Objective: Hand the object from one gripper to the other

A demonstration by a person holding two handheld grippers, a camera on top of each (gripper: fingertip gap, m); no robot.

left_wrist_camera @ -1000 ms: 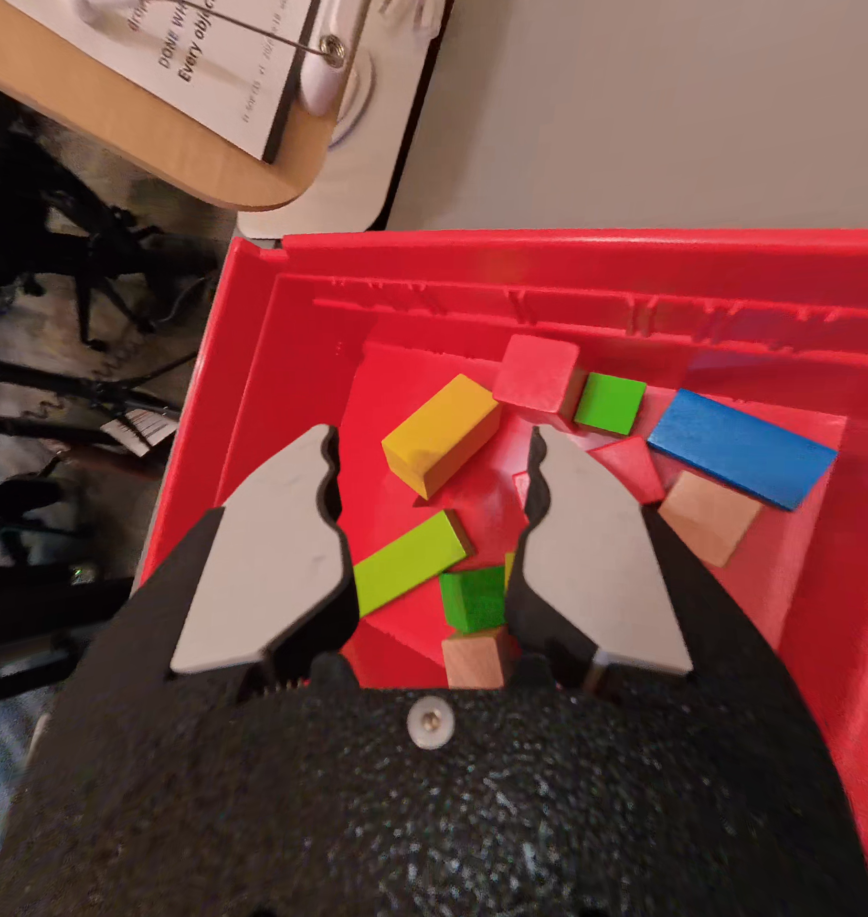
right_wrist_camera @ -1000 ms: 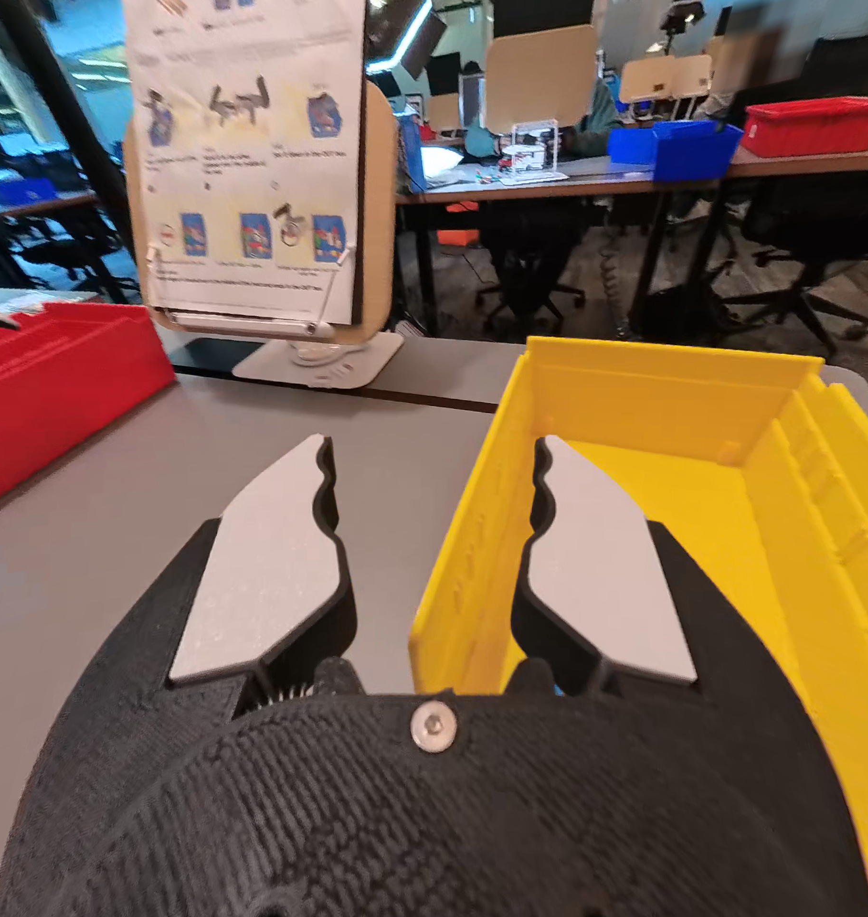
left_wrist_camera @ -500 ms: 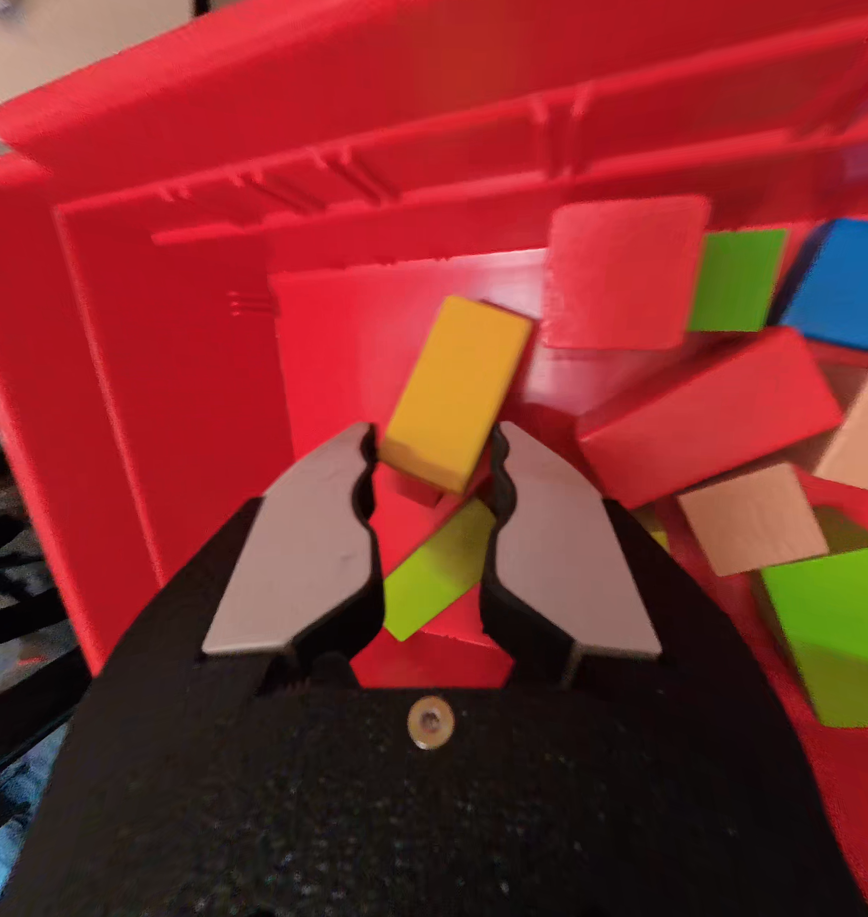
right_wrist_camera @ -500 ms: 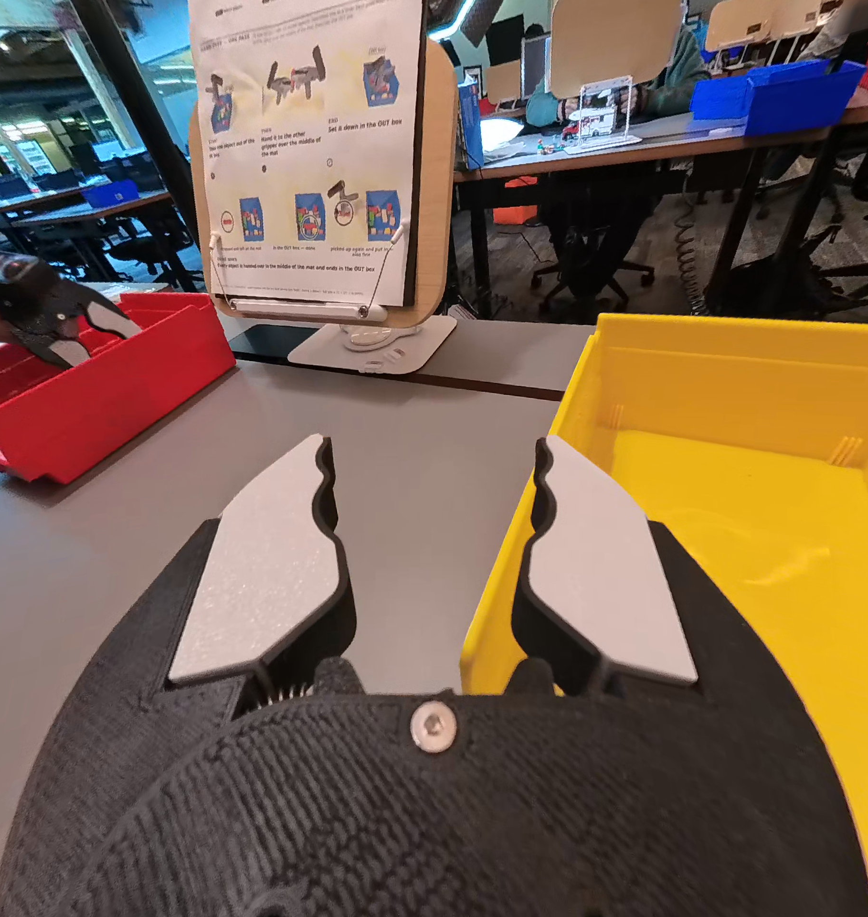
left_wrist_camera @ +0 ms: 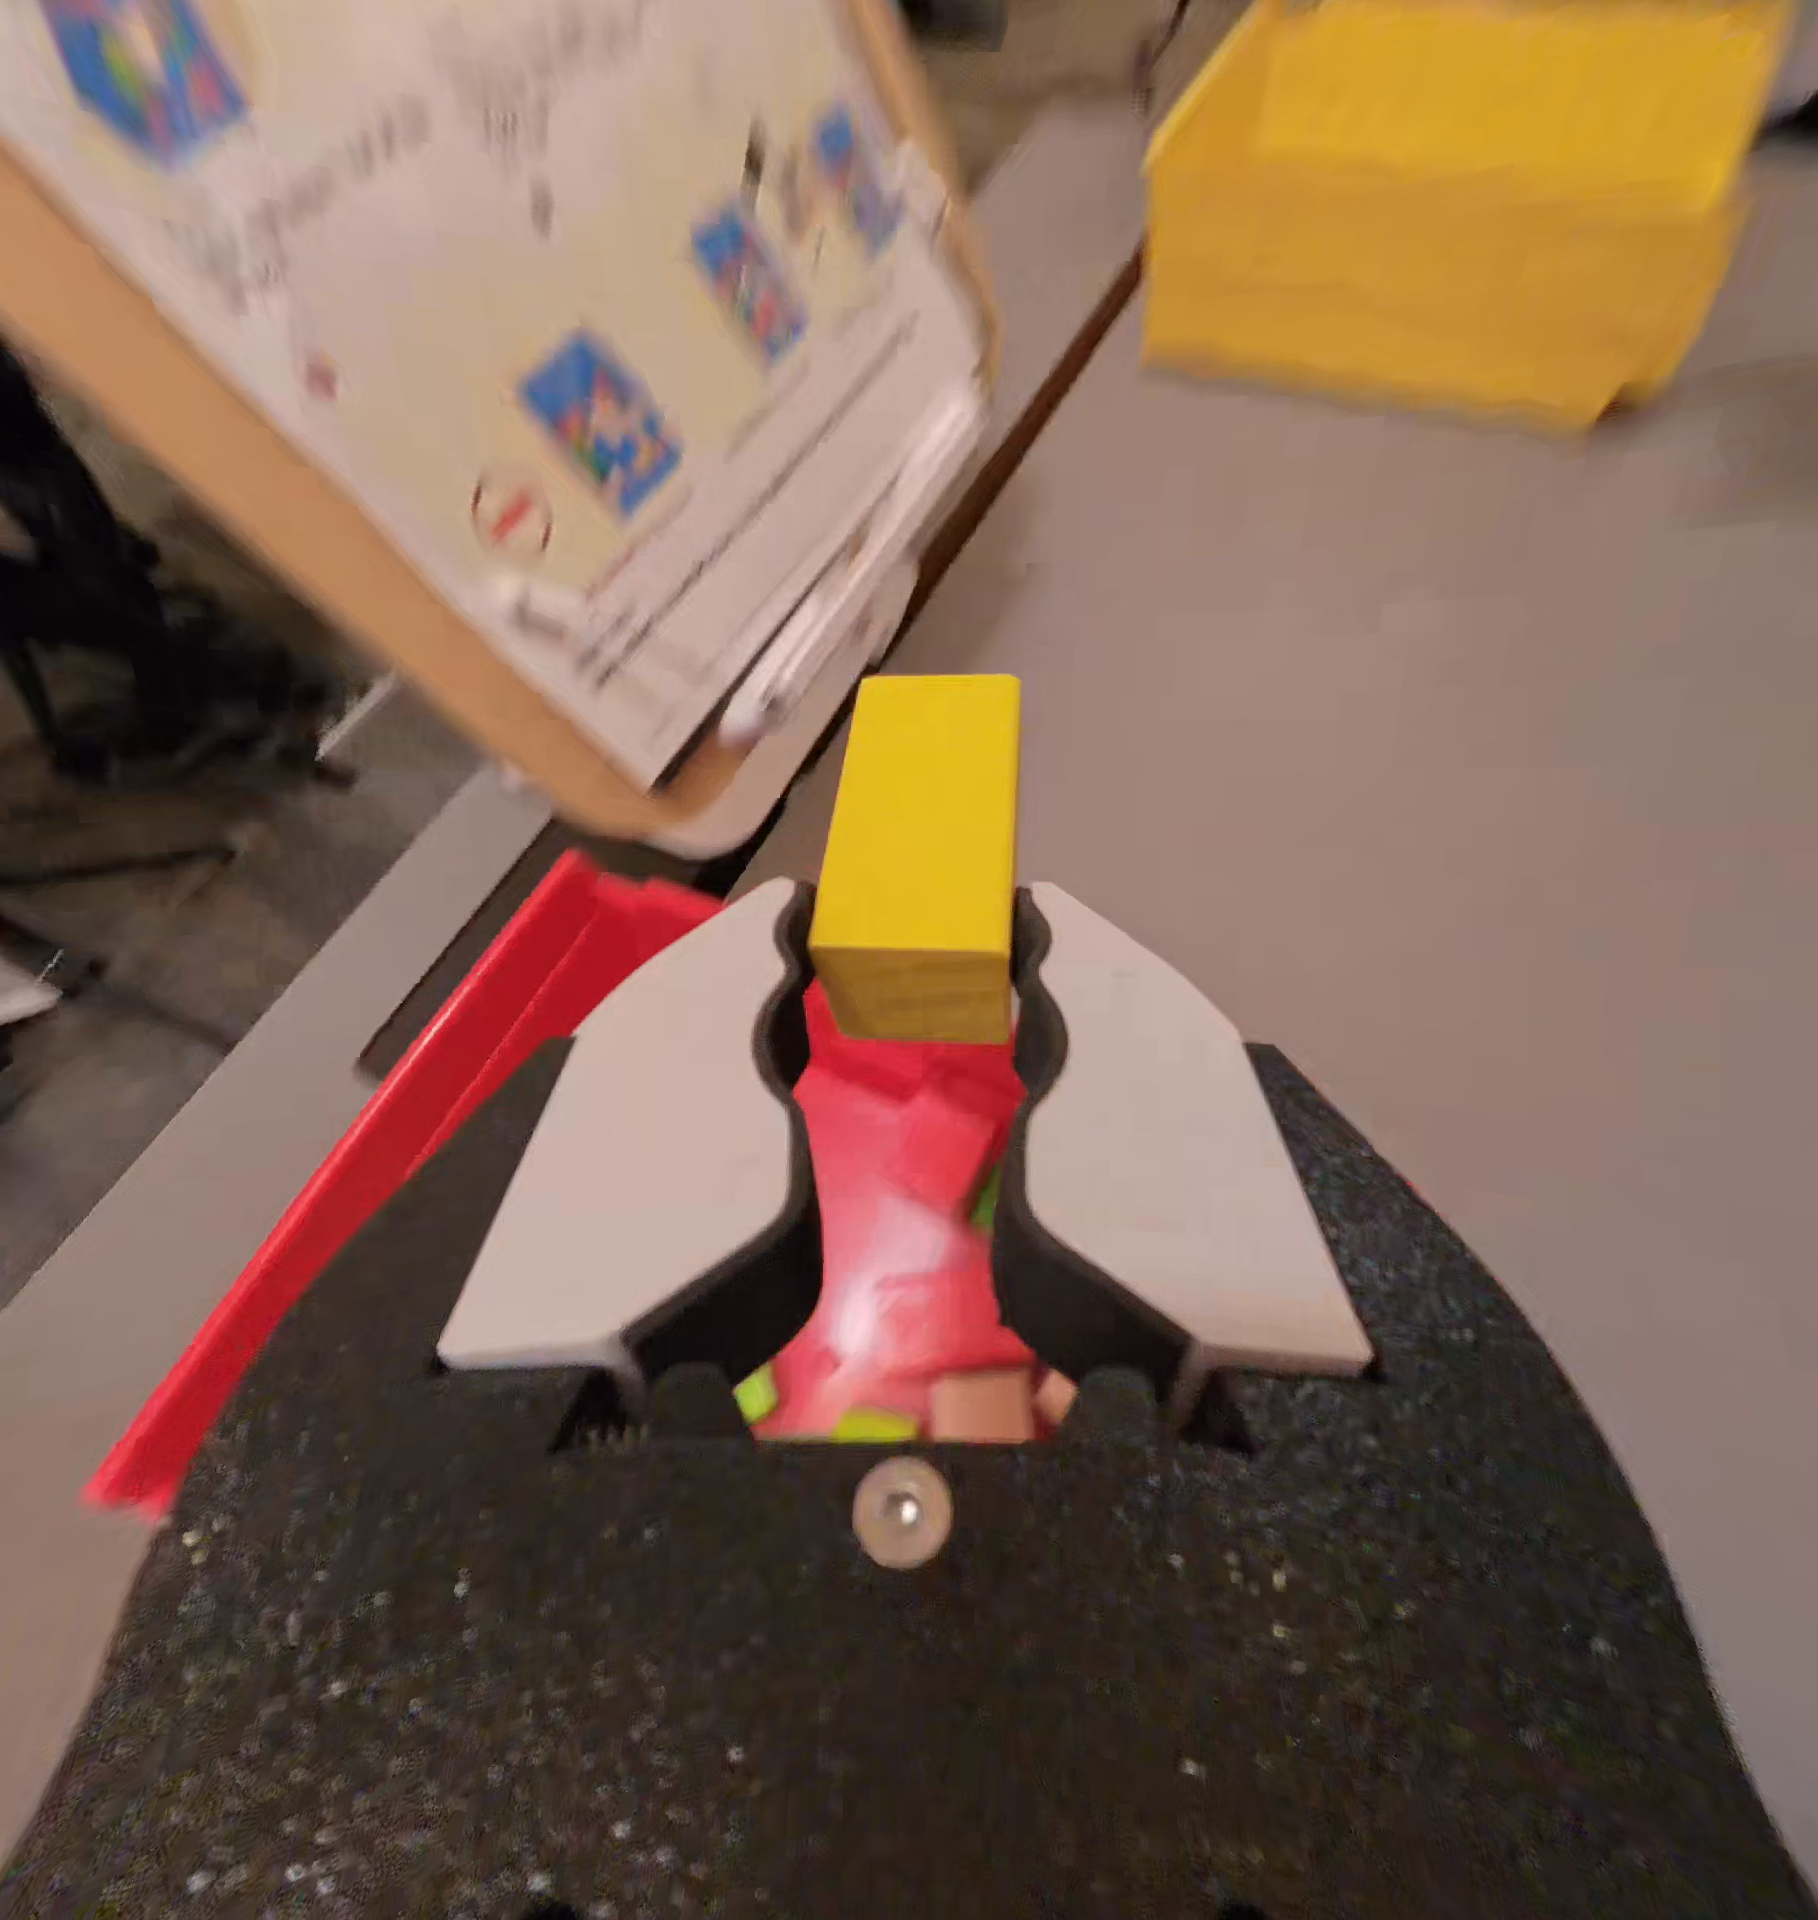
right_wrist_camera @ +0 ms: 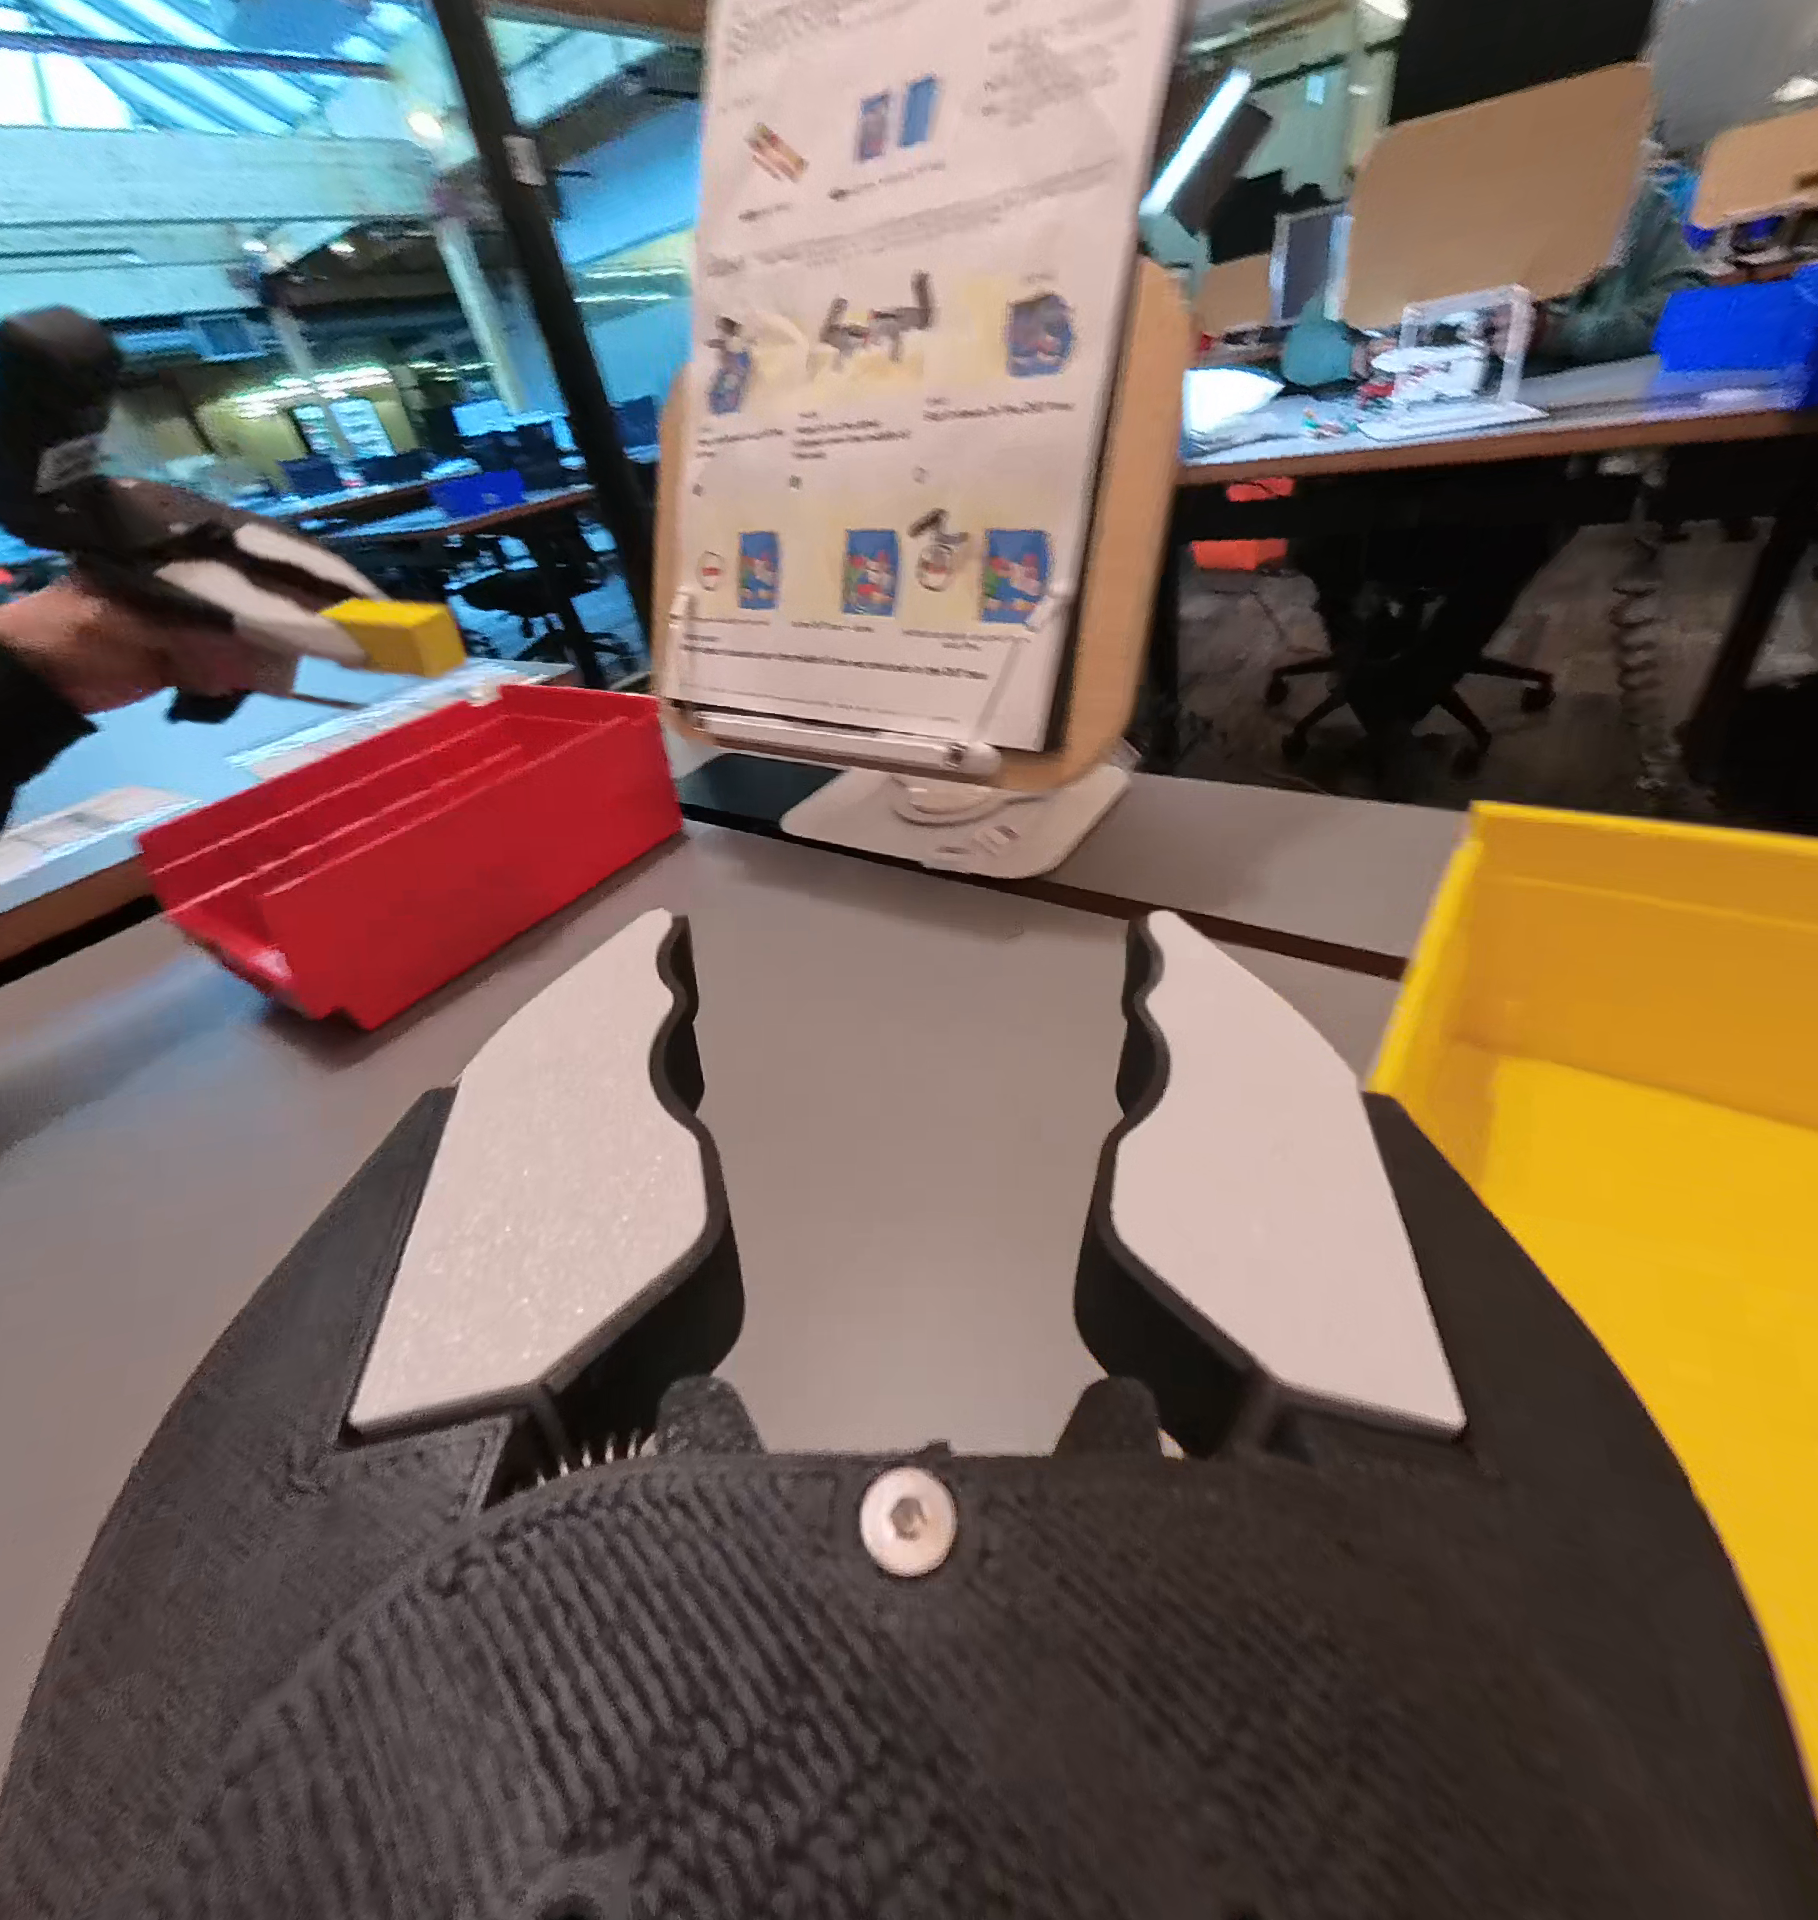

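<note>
My left gripper point(left_wrist_camera: 913, 935) is shut on a yellow wooden block point(left_wrist_camera: 926, 821), with both pads pressed on its near end, and holds it in the air above the red bin point(left_wrist_camera: 365, 1143). The block sticks out forward past the fingertips. In the right wrist view the left gripper point(right_wrist_camera: 292, 613) shows at far left, held by a person's hand, with the yellow block point(right_wrist_camera: 396, 634) at its tip above the red bin point(right_wrist_camera: 417, 842). My right gripper point(right_wrist_camera: 910, 966) is open and empty above the grey table point(right_wrist_camera: 884, 1039), between the two bins.
A yellow bin point(right_wrist_camera: 1632, 1091) stands at the right; it also shows far right in the left wrist view point(left_wrist_camera: 1435, 208). An instruction sheet on a stand point(right_wrist_camera: 905, 416) stands at the table's back. More coloured blocks point(left_wrist_camera: 884, 1403) lie in the red bin under the left gripper. Some 45 centimetres of space lies between my two pairs of fingers.
My left gripper closed on the yellow block in the red bin and lifted it out, swinging toward the table's middle. My right gripper stayed open and turned left toward the red bin.
</note>
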